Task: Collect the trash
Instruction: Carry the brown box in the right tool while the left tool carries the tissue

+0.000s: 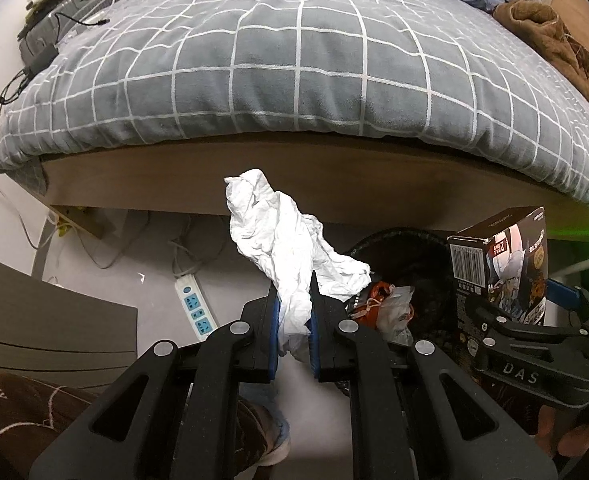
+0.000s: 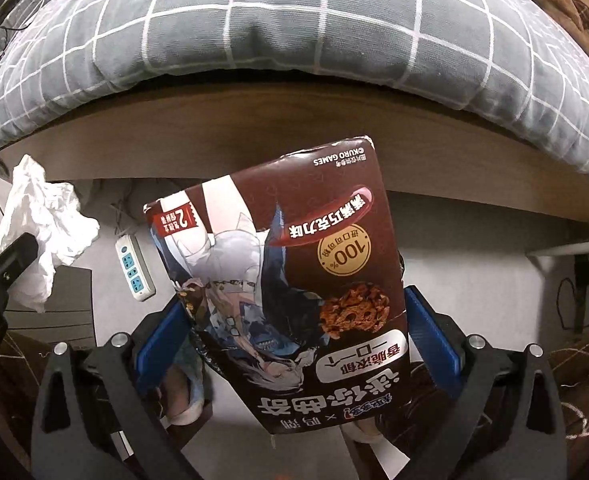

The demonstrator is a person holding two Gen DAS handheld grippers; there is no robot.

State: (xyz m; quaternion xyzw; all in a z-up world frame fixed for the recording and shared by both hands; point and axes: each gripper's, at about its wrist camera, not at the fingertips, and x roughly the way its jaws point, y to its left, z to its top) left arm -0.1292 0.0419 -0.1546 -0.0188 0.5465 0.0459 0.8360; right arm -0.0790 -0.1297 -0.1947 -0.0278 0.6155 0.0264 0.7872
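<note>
Left gripper (image 1: 293, 322): low centre of the left wrist view, jaws pressed together on a crumpled white tissue (image 1: 290, 248), which rises out of them toward mid-frame.
Right gripper (image 2: 300, 344): low centre of the right wrist view, its blue pads clamped on the two sides of a brown snack box (image 2: 290, 280); the box stands upside down to the camera, its torn end toward the top of the frame.
Trash bin (image 1: 398, 248): a dark round bin lined in black, right of centre in the left wrist view, just beyond the tissue and beside the box; a red and clear wrapper (image 1: 386, 304) already lies in it.
Floor (image 1: 154, 264): pale and, in the part that shows, free of loose litter; a white power strip (image 1: 195, 306) and cables lie there, left of centre.
Bed (image 1: 294, 72): fills the upper half of both views with a grey checked quilt; a brown garment (image 1: 542, 32) lies at its upper right.
Done: both pieces of trash are picked up and carried to the bin.
Left: neither is yet let go; judging by the bin's place, each needs to be brought over the opening and dropped.
Unclear: whether more trash lies outside the views.
</note>
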